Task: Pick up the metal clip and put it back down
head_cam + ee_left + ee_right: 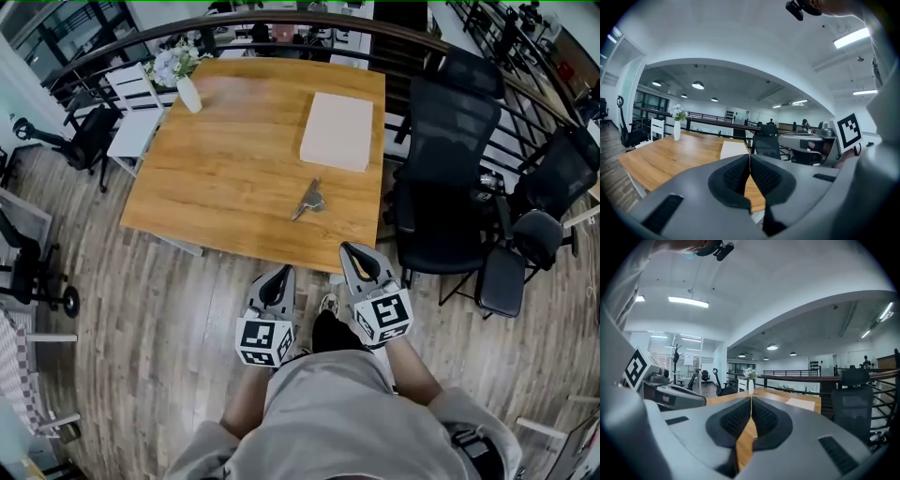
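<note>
The shiny metal clip [308, 200] lies on the smooth wooden table [216, 178], toward its near edge. The left gripper [278, 272] and right gripper [350, 250], grey with black-white square markers, have jaws pressed together, empty.

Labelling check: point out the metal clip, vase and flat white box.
metal clip [308, 200]: head view, middle of its body.
vase [188, 95]: head view, its white side.
flat white box [337, 131]: head view, centre of top.
</note>
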A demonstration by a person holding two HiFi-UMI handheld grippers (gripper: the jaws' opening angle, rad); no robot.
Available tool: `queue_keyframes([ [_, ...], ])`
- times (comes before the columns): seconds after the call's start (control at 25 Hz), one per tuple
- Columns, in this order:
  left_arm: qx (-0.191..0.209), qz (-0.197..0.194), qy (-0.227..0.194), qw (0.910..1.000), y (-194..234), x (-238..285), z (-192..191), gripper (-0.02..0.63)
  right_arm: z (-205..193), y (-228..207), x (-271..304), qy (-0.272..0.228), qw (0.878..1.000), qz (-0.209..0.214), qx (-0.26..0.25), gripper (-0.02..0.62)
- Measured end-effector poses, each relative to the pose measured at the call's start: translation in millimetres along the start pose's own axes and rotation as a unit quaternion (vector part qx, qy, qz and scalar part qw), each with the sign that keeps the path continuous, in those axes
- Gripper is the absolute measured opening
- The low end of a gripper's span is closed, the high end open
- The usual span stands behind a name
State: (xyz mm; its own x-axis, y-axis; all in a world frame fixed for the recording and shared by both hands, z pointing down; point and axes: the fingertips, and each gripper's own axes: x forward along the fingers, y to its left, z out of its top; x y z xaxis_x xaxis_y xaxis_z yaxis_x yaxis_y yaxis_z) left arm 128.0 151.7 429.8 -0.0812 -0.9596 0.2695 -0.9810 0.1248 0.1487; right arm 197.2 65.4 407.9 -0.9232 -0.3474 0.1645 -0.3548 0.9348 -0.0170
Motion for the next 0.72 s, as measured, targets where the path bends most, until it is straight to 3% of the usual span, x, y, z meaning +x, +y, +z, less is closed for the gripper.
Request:
queue_keyframes([
  [0.24, 0.014, 0.014, 0.022, 0.9996, 11.7, 71.4, 20.0, 0.025, 15.4, -56.9, 48.3, -0.004, 1.000, 0.025, 0.006, 0.028],
  [0.4, 0.014, 0.016, 0.047, 0.9987, 21.1, 102.5, 7.0, 0.025, 3.1, -78.9, 68.8, -0.002, 0.999, 0.031, 0.027, 0.028],
  [0.72, 0.052, -0.002, 0.103, 0.9934, 20.7, 166.1, -3.0, 0.025, -37.1, -128.5, 88.5, 0.024, 0.997, 0.005, 0.077, 0.028],
])
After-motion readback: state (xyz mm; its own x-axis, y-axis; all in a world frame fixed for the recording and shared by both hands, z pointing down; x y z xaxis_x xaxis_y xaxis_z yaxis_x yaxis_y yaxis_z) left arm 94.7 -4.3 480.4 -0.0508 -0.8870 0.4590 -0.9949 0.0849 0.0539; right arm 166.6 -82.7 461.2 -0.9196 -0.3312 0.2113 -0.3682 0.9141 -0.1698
